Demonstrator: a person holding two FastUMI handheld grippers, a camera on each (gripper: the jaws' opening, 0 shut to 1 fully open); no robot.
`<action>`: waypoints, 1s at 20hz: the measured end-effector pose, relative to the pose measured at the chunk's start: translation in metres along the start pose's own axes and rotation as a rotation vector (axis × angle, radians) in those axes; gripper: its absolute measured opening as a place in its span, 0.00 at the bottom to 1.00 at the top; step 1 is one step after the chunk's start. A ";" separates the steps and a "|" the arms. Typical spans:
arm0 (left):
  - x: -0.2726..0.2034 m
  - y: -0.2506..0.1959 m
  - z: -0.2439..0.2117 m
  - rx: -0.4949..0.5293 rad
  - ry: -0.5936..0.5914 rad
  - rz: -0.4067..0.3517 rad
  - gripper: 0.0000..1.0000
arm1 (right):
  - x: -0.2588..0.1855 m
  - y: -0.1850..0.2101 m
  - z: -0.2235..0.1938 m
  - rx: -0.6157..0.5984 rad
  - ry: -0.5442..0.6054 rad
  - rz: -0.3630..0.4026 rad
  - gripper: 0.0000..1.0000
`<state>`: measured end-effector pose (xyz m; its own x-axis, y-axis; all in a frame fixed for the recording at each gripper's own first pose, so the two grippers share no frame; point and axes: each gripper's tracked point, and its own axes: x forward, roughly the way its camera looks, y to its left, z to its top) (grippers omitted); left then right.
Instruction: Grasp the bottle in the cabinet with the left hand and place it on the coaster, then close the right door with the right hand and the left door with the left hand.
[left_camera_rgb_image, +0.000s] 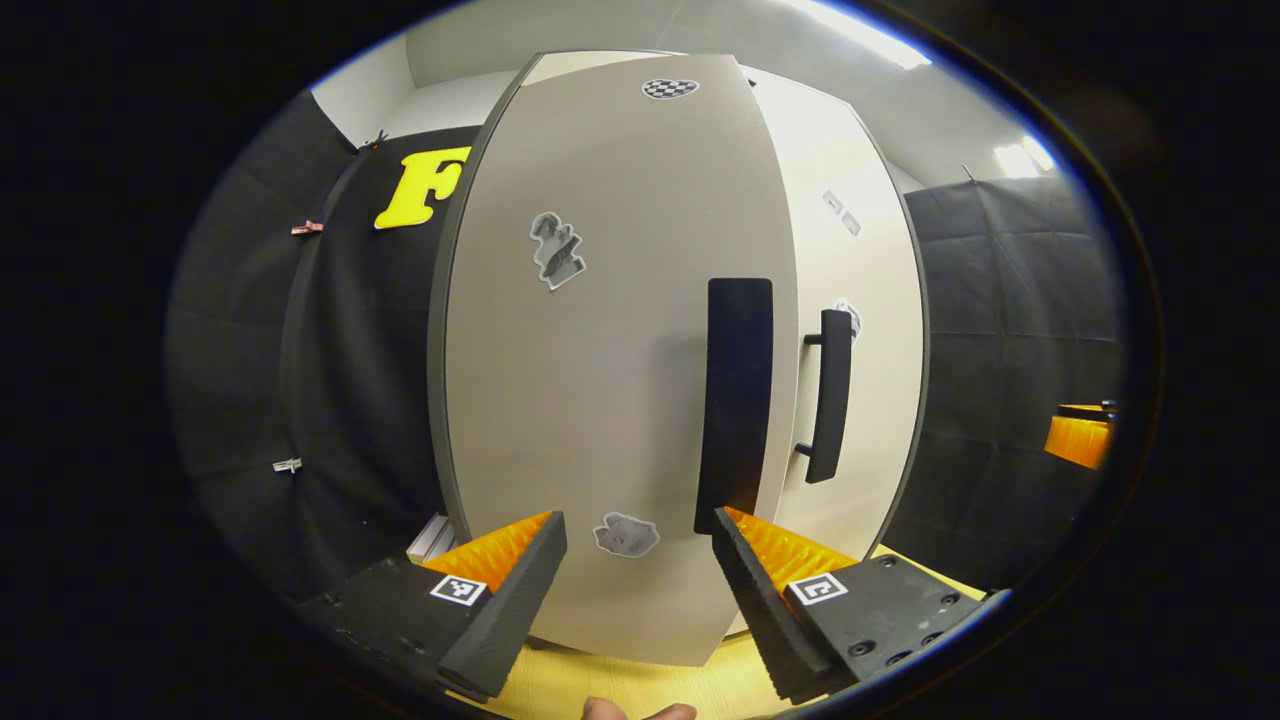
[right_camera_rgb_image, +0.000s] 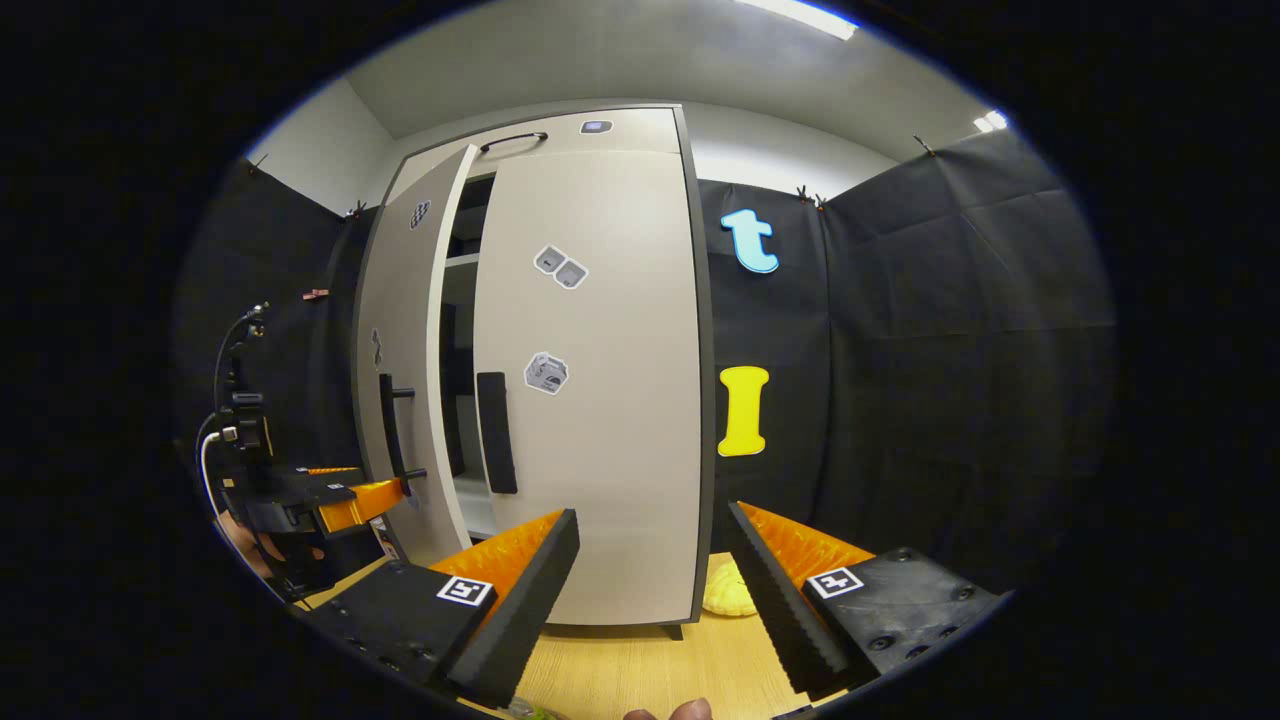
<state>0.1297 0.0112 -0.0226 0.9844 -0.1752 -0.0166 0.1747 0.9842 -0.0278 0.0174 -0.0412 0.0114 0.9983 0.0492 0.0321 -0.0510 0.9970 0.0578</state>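
Left door (left_camera_rgb_image: 610, 380): rigid panel, likely light on its hinges, ajar in front of the cabinet (right_camera_rgb_image: 590, 130); push beside its handle (left_camera_rgb_image: 738, 400); left gripper (left_camera_rgb_image: 640, 570) open, empty, facing it; right door (right_camera_rgb_image: 600, 400) nearly shut; right gripper (right_camera_rgb_image: 650, 580) open, empty.

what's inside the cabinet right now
Through the gap between the cabinet doors, the right gripper view shows a shelf edge and dark interior. The doors cover everything else, so its contents cannot be told.
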 end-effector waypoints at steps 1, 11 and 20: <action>0.002 0.000 0.000 -0.005 -0.002 -0.001 0.94 | 0.001 0.002 0.000 0.000 0.000 0.005 0.98; -0.018 -0.008 0.023 0.054 -0.042 -0.004 0.93 | 0.003 0.013 0.008 0.005 -0.012 0.035 0.98; -0.067 -0.004 0.034 0.042 -0.045 0.013 0.95 | 0.004 0.036 0.016 0.020 -0.031 0.094 0.98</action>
<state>0.0637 0.0199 0.0125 0.9864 -0.1621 0.0286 0.1617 0.9867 0.0139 0.0186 -0.0062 0.0295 0.9878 0.1398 0.0693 -0.1448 0.9867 0.0732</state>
